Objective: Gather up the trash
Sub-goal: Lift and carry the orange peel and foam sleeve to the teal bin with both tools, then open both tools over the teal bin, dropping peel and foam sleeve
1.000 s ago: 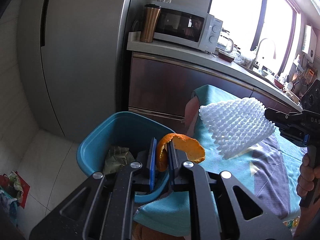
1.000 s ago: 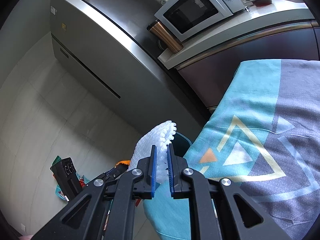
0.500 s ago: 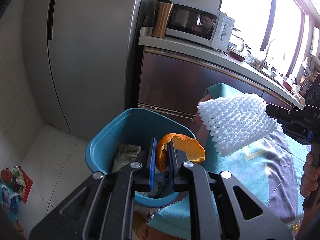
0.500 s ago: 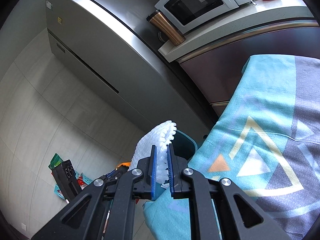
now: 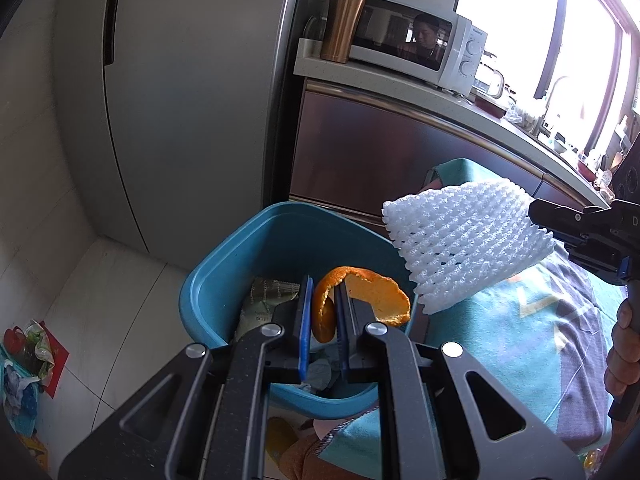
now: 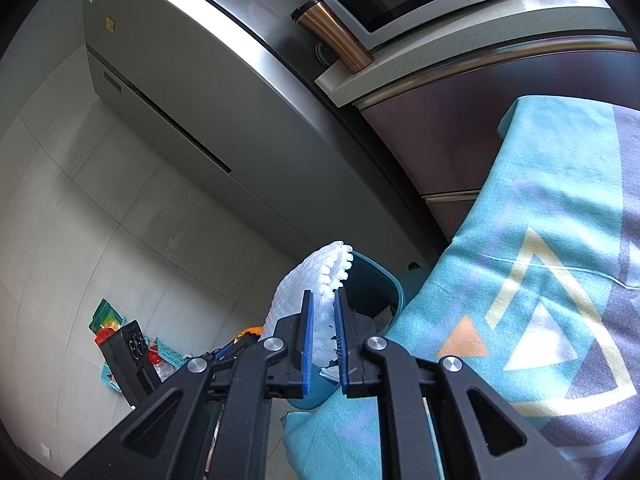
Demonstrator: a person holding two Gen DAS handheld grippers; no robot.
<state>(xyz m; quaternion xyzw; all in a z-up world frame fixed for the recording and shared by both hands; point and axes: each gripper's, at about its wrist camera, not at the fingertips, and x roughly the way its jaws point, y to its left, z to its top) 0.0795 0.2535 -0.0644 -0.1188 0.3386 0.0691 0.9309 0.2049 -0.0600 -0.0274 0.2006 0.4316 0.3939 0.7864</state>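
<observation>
The left gripper [image 5: 322,320] hides most of the bin [image 5: 224,280] contents behind its fingers. Beyond the right gripper [image 6: 323,332], the foam net [image 6: 298,292] covers the bin's near rim.

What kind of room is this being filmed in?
Most likely a home kitchen: a white microwave oven sits on a pale countertop, beside a tall grey refrigerator, with a sink tap by the window.
</observation>
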